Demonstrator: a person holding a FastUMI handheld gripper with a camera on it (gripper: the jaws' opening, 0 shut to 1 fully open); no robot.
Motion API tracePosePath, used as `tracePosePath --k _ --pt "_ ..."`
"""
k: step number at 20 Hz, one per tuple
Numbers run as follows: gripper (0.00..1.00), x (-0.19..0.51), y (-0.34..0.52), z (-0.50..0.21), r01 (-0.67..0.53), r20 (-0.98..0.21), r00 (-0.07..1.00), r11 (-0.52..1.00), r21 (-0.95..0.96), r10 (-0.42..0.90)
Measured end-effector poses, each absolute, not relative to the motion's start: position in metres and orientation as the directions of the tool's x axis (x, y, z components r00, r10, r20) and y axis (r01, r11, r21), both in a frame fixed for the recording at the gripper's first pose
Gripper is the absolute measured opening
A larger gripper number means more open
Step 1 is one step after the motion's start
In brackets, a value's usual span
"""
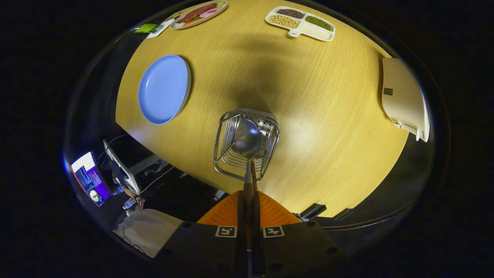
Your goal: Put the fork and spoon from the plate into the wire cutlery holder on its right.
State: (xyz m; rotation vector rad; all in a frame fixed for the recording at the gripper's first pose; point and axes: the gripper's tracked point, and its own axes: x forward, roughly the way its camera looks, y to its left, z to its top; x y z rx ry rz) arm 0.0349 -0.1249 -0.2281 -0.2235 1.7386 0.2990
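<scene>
My gripper (pixel 249 193) is shut on the handle of a metal spoon (pixel 247 139), whose bowl points away from me and hangs right over the open top of the wire cutlery holder (pixel 222 135). The holder stands near the table's near edge, just ahead of my fingers. Something perforated and metallic shows inside the holder behind the spoon's bowl; I cannot tell what it is. The blue plate (pixel 164 88) lies bare to the left of the holder.
A wooden table (pixel 328 127) carries a divided white tray of beans (pixel 301 22) and an oval dish of food (pixel 198 14) at its far side. A cream-coloured flat device (pixel 403 98) lies at the right edge. A monitor and a white cloth sit below the table's near-left edge.
</scene>
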Motion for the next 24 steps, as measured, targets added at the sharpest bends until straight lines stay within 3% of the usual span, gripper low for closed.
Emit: tracePosePath --k 4,6,8,10,13,15,16,21,24 --pt "0.15 0.044 -0.120 -0.224 -0.276 -0.987 -0.153 0.957 0.088 0.047" --pt "0.34 0.045 -0.116 -0.218 -0.273 -0.990 -0.126 0.957 0.102 0.070" --pt "0.44 0.045 -0.110 -0.209 -0.276 -0.992 -0.081 0.954 0.117 0.098" --pt "0.72 0.048 -0.095 -0.198 -0.289 -0.989 -0.007 0.946 0.146 0.150" --pt "0.72 0.056 -0.070 -0.164 -0.329 -0.965 0.121 0.926 0.183 0.234" --pt "0.91 0.061 -0.057 -0.140 -0.319 -0.932 0.225 0.926 0.204 0.283" --pt "0.95 0.066 -0.053 -0.129 -0.309 -0.913 0.279 0.928 0.208 0.298" --pt "0.99 0.078 -0.040 -0.073 -0.195 -0.778 0.538 0.945 0.261 0.326" --pt "0.99 0.073 -0.044 -0.047 -0.184 -0.693 0.666 0.961 0.207 0.277"
